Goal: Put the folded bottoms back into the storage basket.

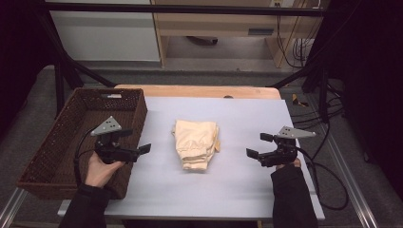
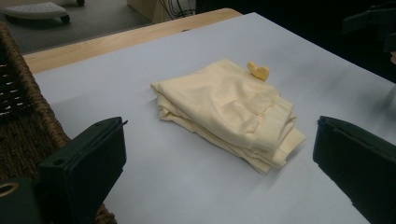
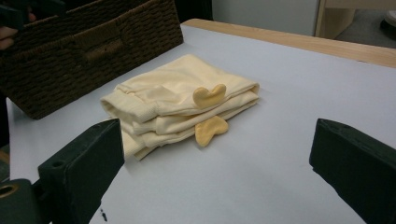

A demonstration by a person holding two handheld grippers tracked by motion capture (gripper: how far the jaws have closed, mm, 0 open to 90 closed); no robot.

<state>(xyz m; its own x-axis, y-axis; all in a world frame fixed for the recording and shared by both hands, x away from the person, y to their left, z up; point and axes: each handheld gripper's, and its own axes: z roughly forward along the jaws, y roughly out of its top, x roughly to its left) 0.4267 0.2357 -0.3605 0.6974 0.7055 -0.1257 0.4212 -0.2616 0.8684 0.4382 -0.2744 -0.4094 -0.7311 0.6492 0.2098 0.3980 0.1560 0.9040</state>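
Observation:
A folded pale yellow garment (image 1: 196,144) lies in the middle of the white table top, with small darker yellow heart-shaped pieces (image 3: 209,94) on its right side. My left gripper (image 1: 137,141) hovers open at the basket's right wall, left of the garment (image 2: 226,109). My right gripper (image 1: 259,146) is open too, to the right of the garment (image 3: 173,102), jaws pointing toward it. Both are apart from the cloth with nothing between the jaws.
A dark brown wicker basket (image 1: 45,156) stands at the table's left edge, seen also in the right gripper view (image 3: 88,51). Cables (image 1: 328,180) trail off the table's right side. A wooden table edge (image 1: 199,91) runs along the back.

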